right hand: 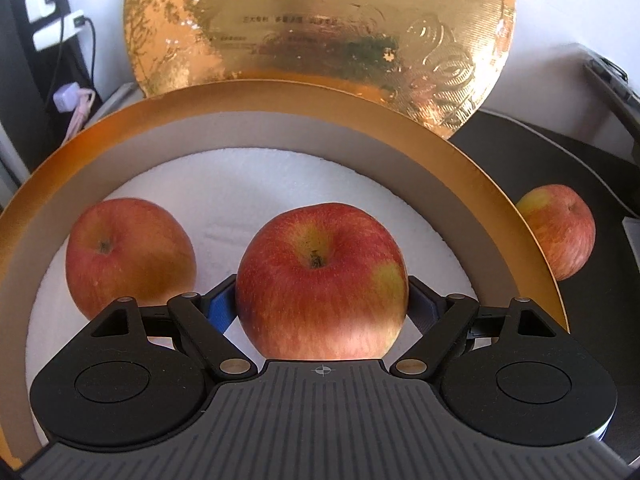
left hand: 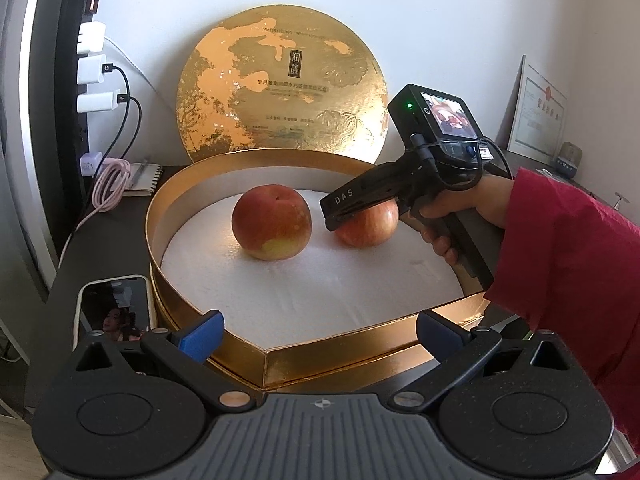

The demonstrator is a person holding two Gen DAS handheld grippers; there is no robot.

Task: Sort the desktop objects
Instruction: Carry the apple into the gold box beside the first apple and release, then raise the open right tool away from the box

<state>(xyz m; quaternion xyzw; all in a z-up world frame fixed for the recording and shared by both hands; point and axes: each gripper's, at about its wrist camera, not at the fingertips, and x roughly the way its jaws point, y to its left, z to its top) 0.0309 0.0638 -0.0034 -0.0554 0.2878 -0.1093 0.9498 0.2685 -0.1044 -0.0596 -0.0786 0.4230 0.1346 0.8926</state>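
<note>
**Two apples on foam, one between the right jaws**

A round gold box [right hand: 516, 216] with a glossy rim holds a grainy white foam pad [left hand: 320, 280]. On it, a smooth red-yellow streaked apple [right hand: 322, 280] sits between the right gripper [right hand: 322, 300]; whether its blue pads press the skin cannot be told. A second apple [right hand: 128, 256] rests well left; a third [right hand: 560, 232] lies outside the rim. The embossed gold lid [left hand: 280, 88] leans behind. The left gripper [left hand: 320, 328] hangs open, empty, beside a phone [left hand: 114, 308].

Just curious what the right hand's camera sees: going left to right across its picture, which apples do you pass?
Apple on the foam in the box → apple between the hand-held gripper's fingers → apple outside the gold box, on the dark table.
</note>
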